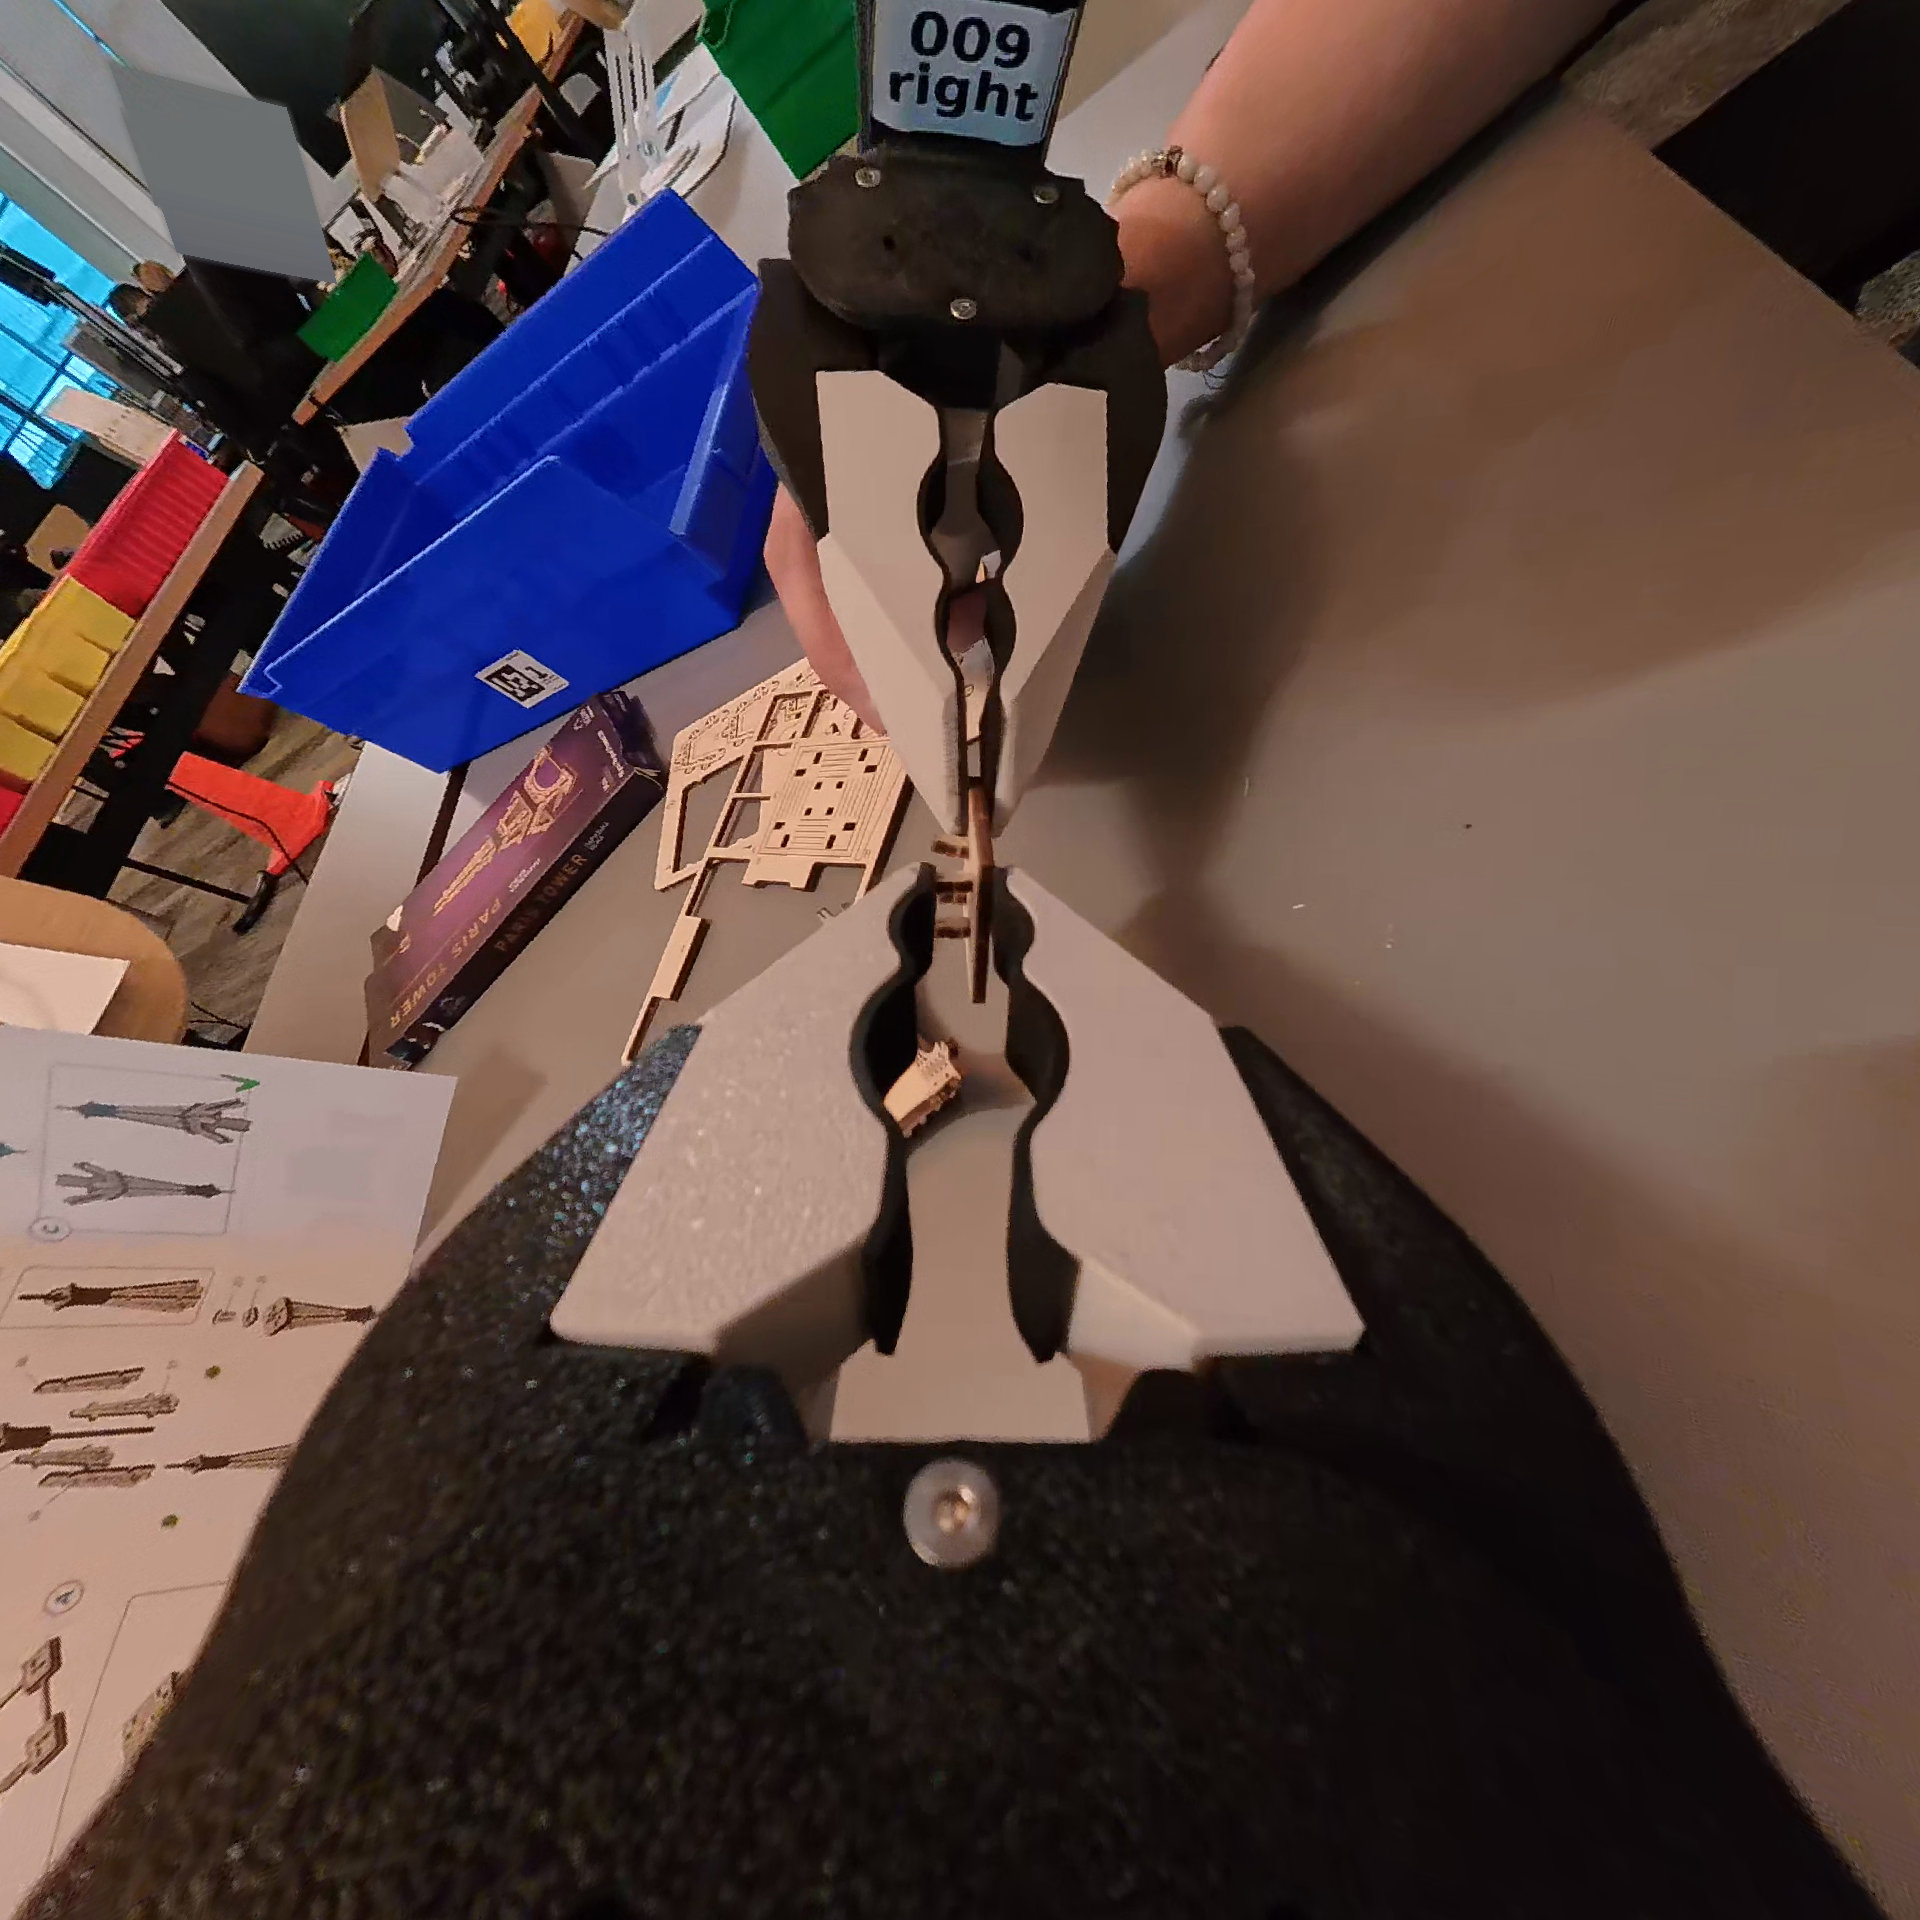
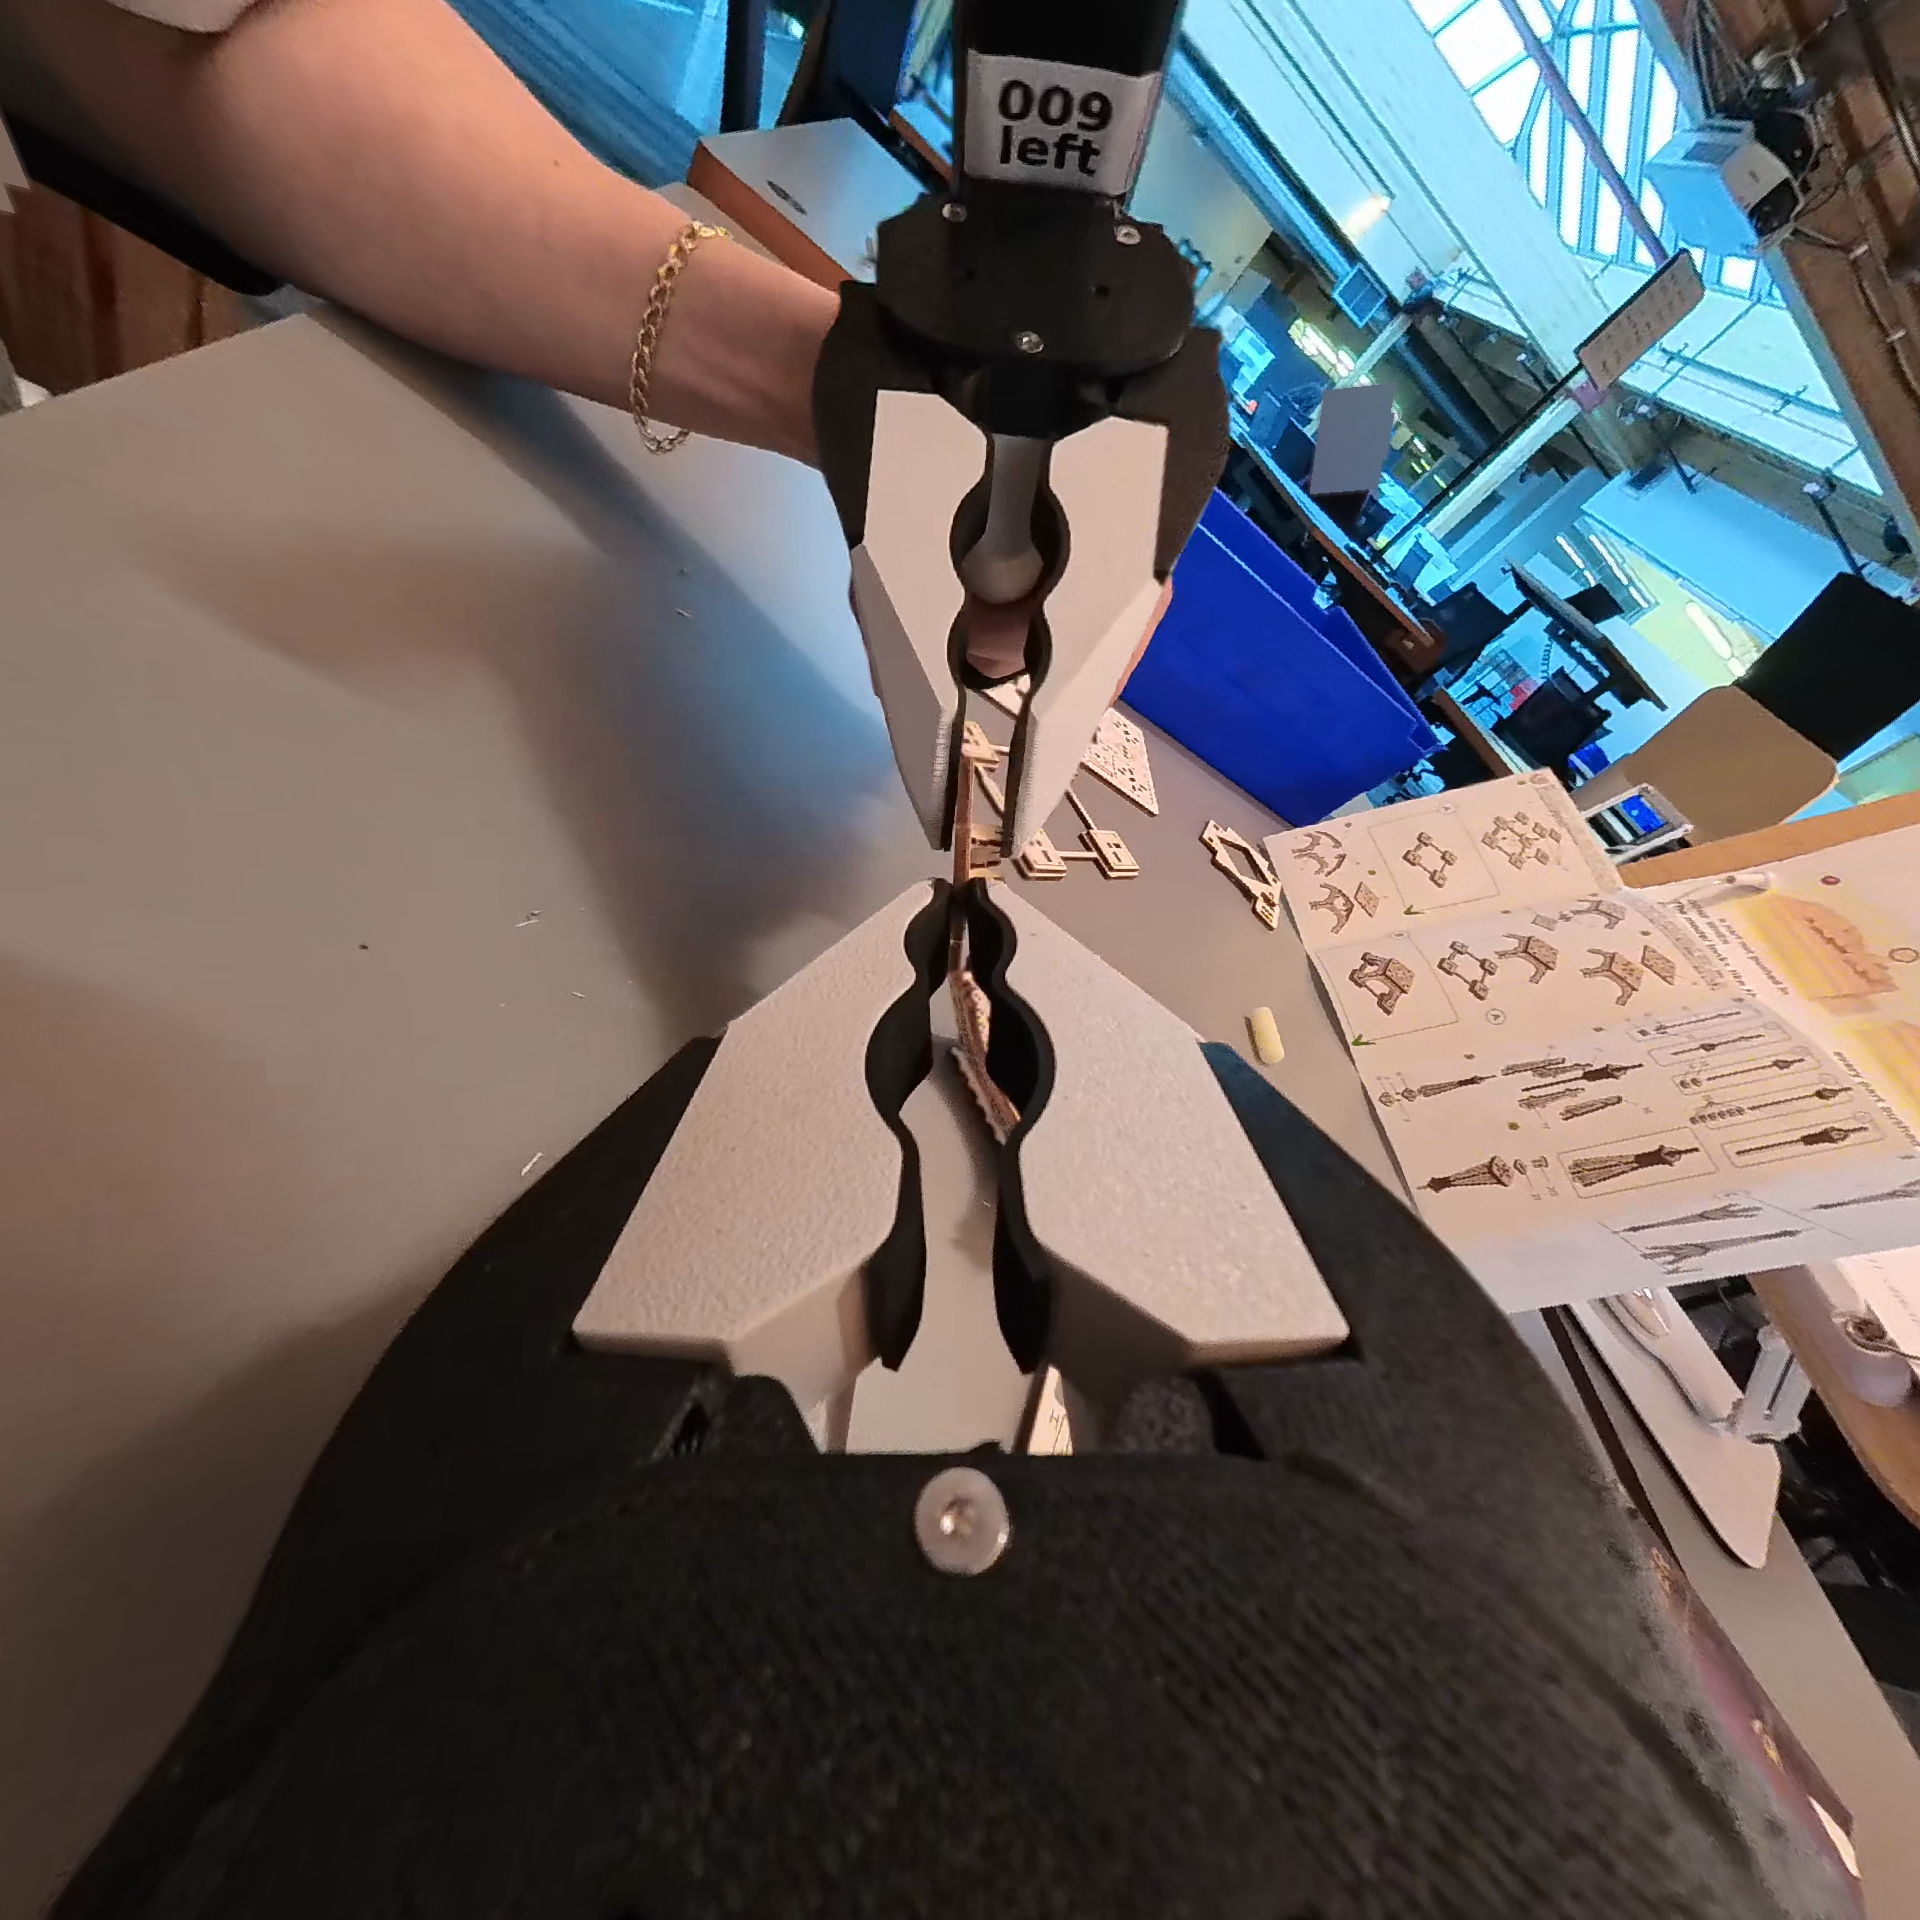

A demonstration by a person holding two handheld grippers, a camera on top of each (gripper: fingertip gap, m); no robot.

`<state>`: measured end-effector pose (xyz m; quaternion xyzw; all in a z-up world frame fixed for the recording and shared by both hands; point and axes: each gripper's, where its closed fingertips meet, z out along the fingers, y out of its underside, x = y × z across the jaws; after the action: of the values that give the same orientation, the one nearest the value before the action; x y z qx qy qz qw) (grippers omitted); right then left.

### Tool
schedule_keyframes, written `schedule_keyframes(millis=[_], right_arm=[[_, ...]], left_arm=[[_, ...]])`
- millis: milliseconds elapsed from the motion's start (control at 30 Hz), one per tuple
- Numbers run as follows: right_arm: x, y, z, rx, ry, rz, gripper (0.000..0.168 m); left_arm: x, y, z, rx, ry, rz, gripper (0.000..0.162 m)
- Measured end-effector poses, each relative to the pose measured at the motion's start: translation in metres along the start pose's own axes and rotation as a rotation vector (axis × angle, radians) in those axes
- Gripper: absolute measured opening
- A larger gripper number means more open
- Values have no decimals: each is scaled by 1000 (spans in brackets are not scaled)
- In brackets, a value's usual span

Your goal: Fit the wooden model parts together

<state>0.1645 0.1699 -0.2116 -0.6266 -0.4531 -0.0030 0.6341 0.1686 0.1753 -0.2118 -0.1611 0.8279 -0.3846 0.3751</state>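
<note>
I am pinching 1 thin wooden part [image 1: 979,935] in my left tongs [image 1: 961,883] and another [image 2: 958,940] in my right tongs [image 2: 961,894], both narrow, tip to tip above the table [image 1: 1455,831], lining tabs up with slots.

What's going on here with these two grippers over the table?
A person is working two handheld grippers tip to tip above a grey table. The left gripper and right gripper are each shut on a thin wooden part, and the pieces meet between the tips as they are fitted together. A punched-out wooden sheet, the kit box, an instruction sheet and a blue bin sit around them.
</note>
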Motion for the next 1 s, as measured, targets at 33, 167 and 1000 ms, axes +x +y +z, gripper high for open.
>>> schedule_keyframes(millis=[33, 167, 1000], right_arm=[[-1, 0, 0, -4, -3, -2, 0], [0, 1, 0, -5, 0, -2, 0], [-1, 9, 2, -48, -4, -22, 0]], left_arm=[[0, 1, 0, -3, 0, 4, 8], [-1, 2, 0, -22, -7, 16, 7], [3, 9, 2, -56, 6, 28, 8]])
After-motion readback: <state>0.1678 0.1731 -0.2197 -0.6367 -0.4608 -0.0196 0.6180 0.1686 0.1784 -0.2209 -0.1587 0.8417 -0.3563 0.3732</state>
